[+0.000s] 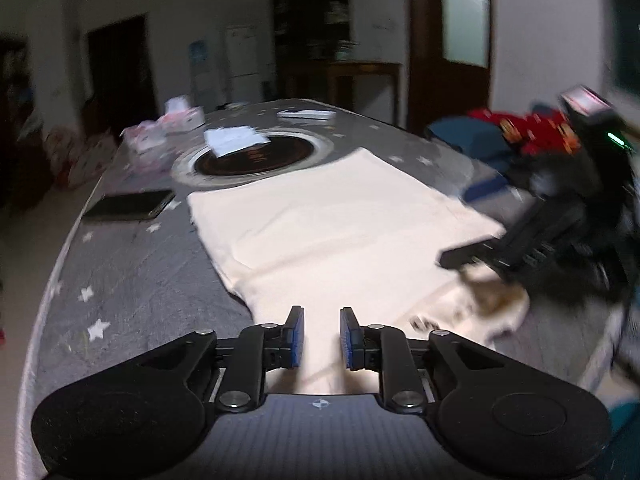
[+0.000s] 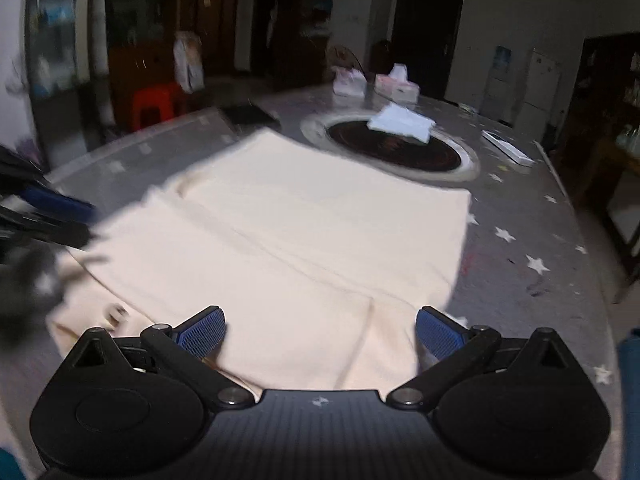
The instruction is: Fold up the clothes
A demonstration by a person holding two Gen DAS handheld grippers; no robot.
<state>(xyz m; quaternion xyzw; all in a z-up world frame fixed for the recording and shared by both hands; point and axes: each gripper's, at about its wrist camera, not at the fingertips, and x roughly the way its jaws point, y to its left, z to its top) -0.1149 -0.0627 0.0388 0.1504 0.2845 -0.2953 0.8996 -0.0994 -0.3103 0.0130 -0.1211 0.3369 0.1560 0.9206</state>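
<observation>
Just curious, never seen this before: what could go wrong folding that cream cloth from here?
1. The cream fabric garment nearly reaches the dark round hotplate set in the grey star-patterned tablecloth; a fold could drag cloth across it.
2. The black phone lies close to the garment's edge and might get swept.
3. The left gripper and right gripper are both open, so nothing is gripped.

Dim room, motion blur, fisheye bending at edges

The cream garment (image 2: 280, 240) is soft matt cloth, faintly creased. The worktop (image 1: 132, 264) wears grey, slightly rough star-printed fabric. At eleven o'clock, a glossy black phone (image 1: 130, 205) lies flat.
</observation>
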